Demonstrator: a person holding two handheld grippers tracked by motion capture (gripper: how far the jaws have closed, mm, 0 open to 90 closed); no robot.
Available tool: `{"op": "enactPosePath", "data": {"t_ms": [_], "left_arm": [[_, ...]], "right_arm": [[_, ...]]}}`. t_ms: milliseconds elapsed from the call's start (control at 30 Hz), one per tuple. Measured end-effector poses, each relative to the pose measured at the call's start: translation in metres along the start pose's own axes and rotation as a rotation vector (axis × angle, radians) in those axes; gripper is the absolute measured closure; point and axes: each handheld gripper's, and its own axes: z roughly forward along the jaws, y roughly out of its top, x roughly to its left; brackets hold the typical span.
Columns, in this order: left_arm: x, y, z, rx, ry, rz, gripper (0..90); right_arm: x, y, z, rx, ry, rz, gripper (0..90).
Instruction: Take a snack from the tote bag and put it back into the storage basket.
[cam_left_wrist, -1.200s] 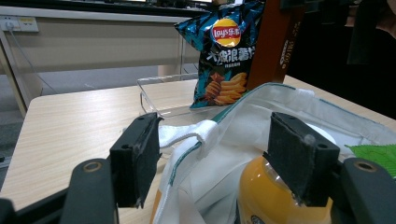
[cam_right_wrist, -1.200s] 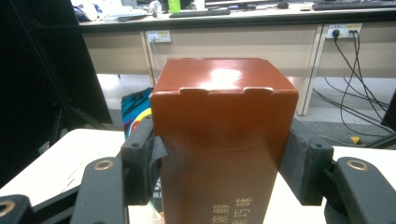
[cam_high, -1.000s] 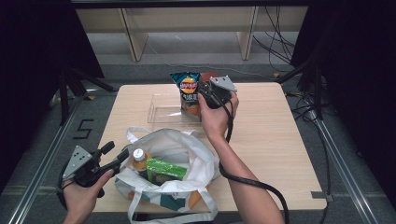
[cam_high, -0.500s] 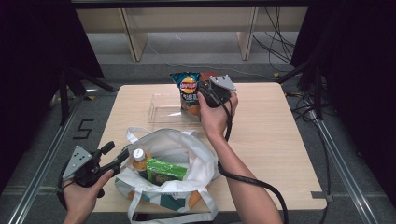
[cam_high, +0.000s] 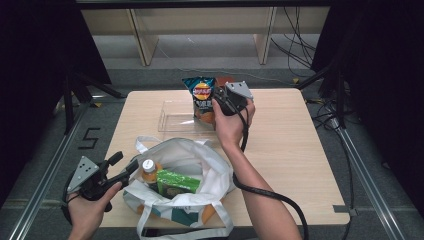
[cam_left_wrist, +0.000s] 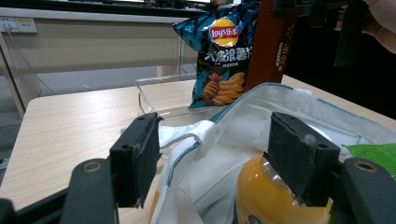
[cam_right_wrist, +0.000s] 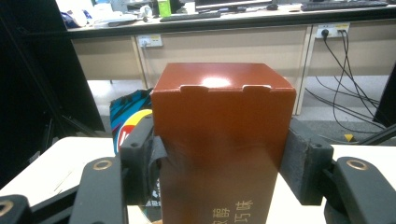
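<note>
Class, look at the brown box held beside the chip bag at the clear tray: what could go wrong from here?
1. The right gripper clamps the tall brown box close beside the upright chip bag; setting it down may topple the bag.
2. The left gripper straddles the white bag's rim over the orange bottle; the fabric could snag.

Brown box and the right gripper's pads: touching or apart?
Touching. The right gripper view shows both pads pressed flat against the sides of the brown box, with no gap visible on either side.

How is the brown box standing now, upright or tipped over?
Upright. In the right gripper view the brown box stands tall, closed flap on top, squeezed between the pads of the right hand-held gripper, beside the chip bag.
</note>
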Motion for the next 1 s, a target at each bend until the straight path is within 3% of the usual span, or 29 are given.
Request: {"op": "enactPosePath", "data": {"t_ms": [67, 167, 333, 467, 533, 567, 733, 800, 833, 1000], "left_arm": [[0.000, 0.000, 0.000, 0.000, -0.001, 0.004, 33.6], [0.000, 0.000, 0.000, 0.002, 0.001, 0.004, 33.6], [-0.001, 0.001, -0.001, 0.011, 0.006, 0.005, 33.6], [0.000, 0.001, -0.001, 0.008, 0.005, 0.002, 33.6], [0.000, 0.000, 0.000, -0.002, -0.003, 0.000, 33.6], [0.000, 0.000, 0.000, -0.001, -0.003, 0.001, 33.6], [0.000, 0.000, -0.001, 0.014, 0.008, 0.002, 33.6], [0.000, 0.000, -0.001, 0.012, 0.006, 0.001, 33.6], [-0.001, 0.000, -0.001, 0.011, 0.007, 0.000, 33.6], [-0.001, 0.000, 0.000, 0.012, 0.003, 0.002, 33.6]], "right_arm": [[-0.002, 0.000, 0.001, -0.007, -0.009, -0.017, 38.8], [-0.001, -0.001, 0.000, -0.002, -0.007, 0.006, 38.8], [0.003, -0.003, 0.001, -0.011, -0.020, -0.021, 38.9], [0.005, -0.008, 0.003, 0.010, -0.022, -0.023, 38.9], [0.002, -0.010, 0.005, 0.004, -0.023, -0.074, 38.8], [0.005, -0.011, 0.005, 0.020, -0.026, -0.025, 38.8], [0.004, -0.013, 0.006, 0.029, -0.028, -0.030, 38.6], [0.003, -0.013, 0.006, 0.032, -0.024, -0.057, 38.5], [0.005, -0.015, 0.007, 0.041, -0.022, -0.029, 38.5], [0.002, -0.022, 0.010, 0.076, -0.019, -0.039, 38.4]]}}
